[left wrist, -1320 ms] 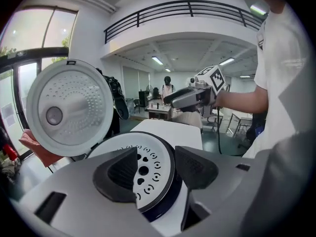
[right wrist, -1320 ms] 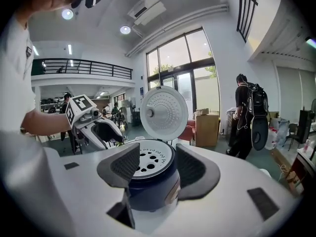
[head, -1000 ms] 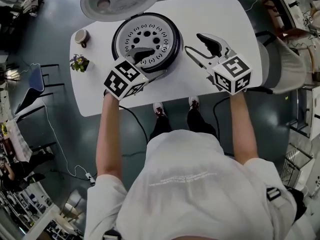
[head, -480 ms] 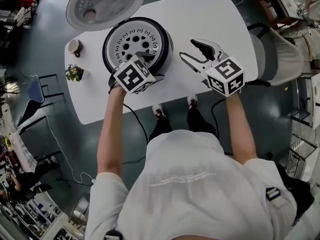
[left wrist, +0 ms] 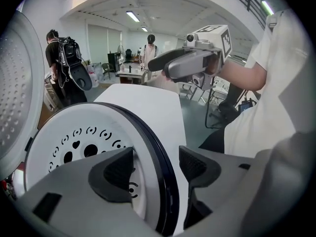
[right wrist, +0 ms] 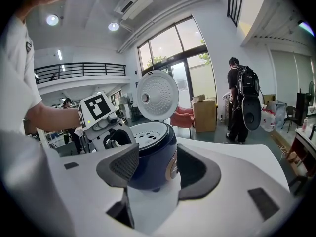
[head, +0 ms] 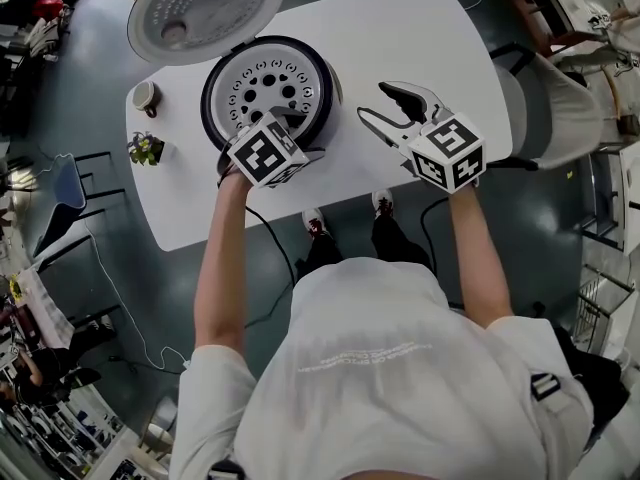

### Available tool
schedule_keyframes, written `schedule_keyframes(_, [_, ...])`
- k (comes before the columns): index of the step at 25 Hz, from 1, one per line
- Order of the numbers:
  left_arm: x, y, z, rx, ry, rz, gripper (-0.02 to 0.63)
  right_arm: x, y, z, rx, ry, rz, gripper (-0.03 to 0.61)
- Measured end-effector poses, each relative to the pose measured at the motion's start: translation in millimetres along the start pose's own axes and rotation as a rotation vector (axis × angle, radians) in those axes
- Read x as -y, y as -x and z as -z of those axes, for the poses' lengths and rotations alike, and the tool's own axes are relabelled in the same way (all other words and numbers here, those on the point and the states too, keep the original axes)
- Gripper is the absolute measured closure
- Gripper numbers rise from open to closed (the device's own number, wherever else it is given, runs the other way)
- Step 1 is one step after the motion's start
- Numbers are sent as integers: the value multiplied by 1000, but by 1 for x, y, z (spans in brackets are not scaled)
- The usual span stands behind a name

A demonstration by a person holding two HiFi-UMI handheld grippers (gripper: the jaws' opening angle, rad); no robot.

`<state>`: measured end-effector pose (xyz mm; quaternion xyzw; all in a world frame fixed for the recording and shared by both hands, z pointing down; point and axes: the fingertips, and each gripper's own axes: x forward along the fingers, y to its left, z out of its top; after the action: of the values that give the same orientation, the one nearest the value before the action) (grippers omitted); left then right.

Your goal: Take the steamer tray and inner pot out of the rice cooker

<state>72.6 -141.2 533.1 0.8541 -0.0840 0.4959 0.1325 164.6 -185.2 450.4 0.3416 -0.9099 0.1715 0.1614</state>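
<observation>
Straddling the near rim of the rice cooker, your left gripper stands wide, jaws just beginning to close, neither pad pressing yet. Your right gripper hangs wide and empty above the worktop. Lid raised; steamer tray seated in the cooker, inner pot hidden beneath. Both removals remain.

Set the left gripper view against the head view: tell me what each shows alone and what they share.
Left gripper view only: the left gripper's jaws, apart though just closing slightly, straddle the dark rim of the rice cooker, one pad over the steamer tray; a person with a backpack stands behind. Head view only: a cup and a small plant on the table. Both: the tray, the raised lid, the right gripper.
</observation>
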Motion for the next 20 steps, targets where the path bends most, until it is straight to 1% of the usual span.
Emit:
schedule_keyframes(4, [2, 2, 0, 8, -5, -3, 307, -4, -2, 0, -5, 1, -9, 327])
schedule_keyframes(8, [-1, 11, -6, 72, 3, -22, 331, -6, -2, -3, -1, 13, -16, 327])
schedule_keyframes(12, [-7, 26, -12, 156, 38, -54, 387, -11, 0, -9, 7, 22, -16, 330])
schedule_keyframes(17, [-12, 42, -16, 264, 42, -120, 458, -15, 4, -12, 10, 33, -10, 334])
schedule_keyframes(20, [-16, 46, -18, 300, 47, -166, 500, -14, 6, -15, 12, 42, -7, 337])
